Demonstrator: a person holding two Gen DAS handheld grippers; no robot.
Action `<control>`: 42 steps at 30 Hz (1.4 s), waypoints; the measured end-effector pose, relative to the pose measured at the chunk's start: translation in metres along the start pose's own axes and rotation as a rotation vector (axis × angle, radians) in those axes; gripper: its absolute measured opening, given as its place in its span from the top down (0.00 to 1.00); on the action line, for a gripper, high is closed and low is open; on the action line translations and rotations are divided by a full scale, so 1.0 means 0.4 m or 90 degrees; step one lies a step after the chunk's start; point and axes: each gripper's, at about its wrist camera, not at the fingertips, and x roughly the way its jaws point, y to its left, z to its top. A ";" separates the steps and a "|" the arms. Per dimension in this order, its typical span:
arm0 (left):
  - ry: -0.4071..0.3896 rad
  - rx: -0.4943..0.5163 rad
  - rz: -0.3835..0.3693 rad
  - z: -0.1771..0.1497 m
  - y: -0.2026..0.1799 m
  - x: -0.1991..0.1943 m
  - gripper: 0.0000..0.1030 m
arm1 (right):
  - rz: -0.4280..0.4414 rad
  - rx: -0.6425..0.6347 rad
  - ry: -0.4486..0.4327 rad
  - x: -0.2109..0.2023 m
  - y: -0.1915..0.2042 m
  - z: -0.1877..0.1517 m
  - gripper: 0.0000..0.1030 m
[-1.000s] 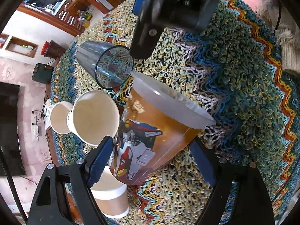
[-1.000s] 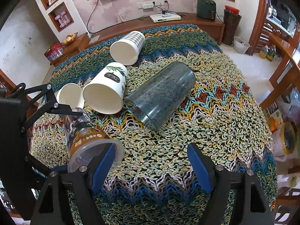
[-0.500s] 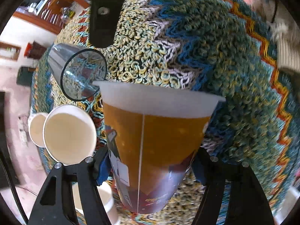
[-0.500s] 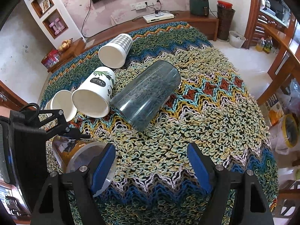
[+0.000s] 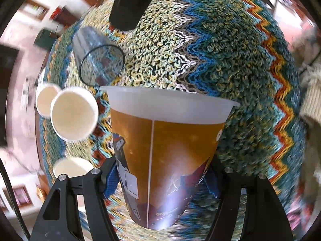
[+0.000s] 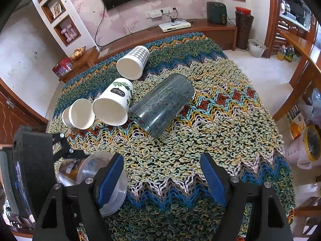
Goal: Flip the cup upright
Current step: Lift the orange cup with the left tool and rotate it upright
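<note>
My left gripper (image 5: 163, 178) is shut on an orange printed plastic cup (image 5: 166, 150) with a frosted rim. It holds the cup near upright, mouth up, above the knitted zigzag cloth (image 5: 230, 60). In the right wrist view the same cup (image 6: 90, 172) shows at lower left with its open mouth turned upward, and the left gripper's black body (image 6: 36, 160) is beside it. My right gripper (image 6: 160, 172) is open and empty, hovering over the cloth (image 6: 200, 140) in front of the lying cups.
Several cups lie on their sides on the cloth: a clear dark tumbler (image 6: 162, 104), a white leaf-print paper cup (image 6: 114, 104), a small white cup (image 6: 79, 113) and a checked cup (image 6: 133, 62). A wooden TV bench (image 6: 200, 28) stands behind, a wooden table (image 6: 301, 46) at right.
My left gripper has turned the orange cup from tilted on its side to near upright and lifted it. The right gripper has drawn back and risen slightly, still open.
</note>
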 end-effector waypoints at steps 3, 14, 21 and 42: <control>0.019 -0.065 -0.020 -0.002 -0.020 -0.009 0.29 | 0.004 -0.001 -0.003 -0.022 -0.006 -0.010 0.23; 0.048 -0.337 -0.118 0.011 -0.083 -0.027 0.29 | -0.006 0.008 -0.004 -0.054 -0.046 -0.048 0.23; 0.070 -0.488 -0.156 -0.008 -0.132 -0.008 0.29 | -0.002 0.020 0.002 -0.058 -0.071 -0.069 0.23; 0.014 -0.900 -0.224 -0.327 -0.173 0.030 0.29 | 0.081 0.000 0.056 -0.065 -0.061 -0.148 0.23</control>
